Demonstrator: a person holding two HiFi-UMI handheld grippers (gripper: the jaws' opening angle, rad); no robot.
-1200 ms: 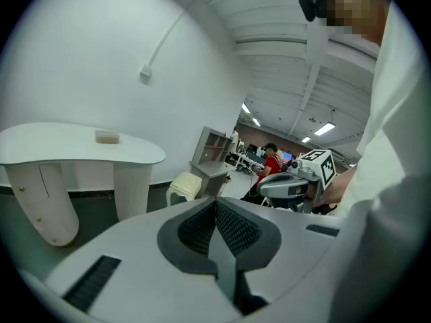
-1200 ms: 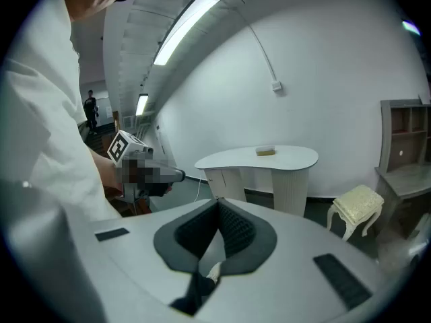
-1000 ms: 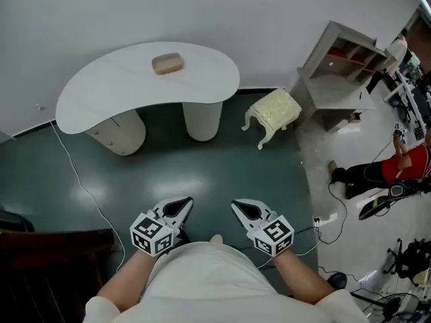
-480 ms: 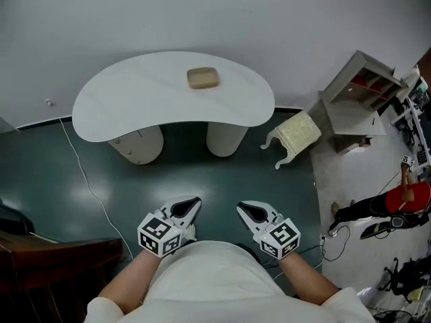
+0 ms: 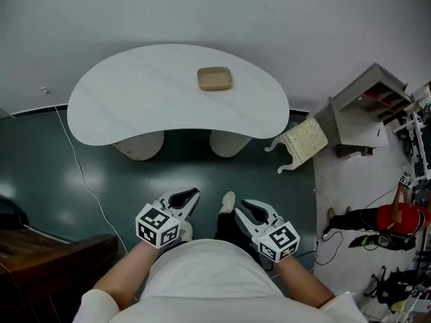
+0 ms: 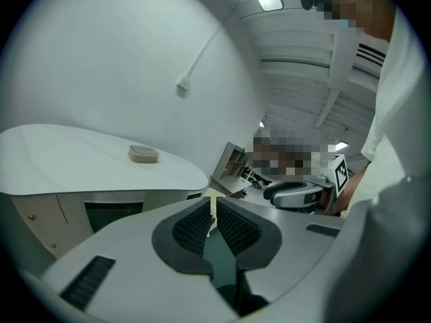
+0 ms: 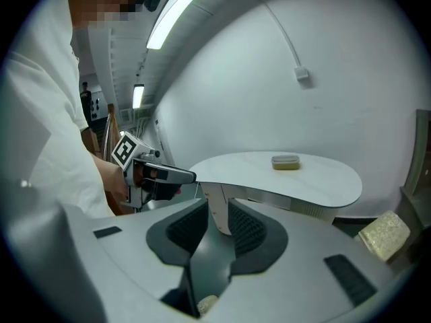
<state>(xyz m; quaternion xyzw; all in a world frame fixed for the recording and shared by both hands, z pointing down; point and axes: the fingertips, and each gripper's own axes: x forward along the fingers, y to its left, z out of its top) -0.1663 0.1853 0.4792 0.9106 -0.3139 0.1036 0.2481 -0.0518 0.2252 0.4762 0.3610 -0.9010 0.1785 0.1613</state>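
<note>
Two hand-held grippers held low and close to the person's body, side by side and well apart from any furniture. The left gripper point(image 5: 190, 195) has its ribbed pads point(image 6: 192, 229) drawn close but not touching – a narrow slit of floor shows between them, and nothing is pinched. The right gripper point(image 5: 244, 206) has its jaws spread somewhat wider, also with nothing gripped; in the right gripper view a table leg point(image 7: 217, 210) is seen far off through the gap. Between the two grippers, just beside the right one's jaw tips, lies the toe of the person's shoe point(image 5: 228, 201). Ahead of both sets of jaws, across a stretch of dark green floor point(image 5: 168, 173), stands a white kidney-shaped table point(image 5: 135, 99). On its top, toward the far edge and ahead of the gap between the two grippers, rests a small tan block point(image 5: 215, 79), alone on the surface. Ahead and to the right of the right gripper, beside the table's end, a cream stool point(image 5: 304, 138) stands tilted, with a grey shelf unit point(image 5: 367, 110) just beyond it. A thin white cable point(image 5: 81, 173) trails over the floor to the left of the left gripper
</note>
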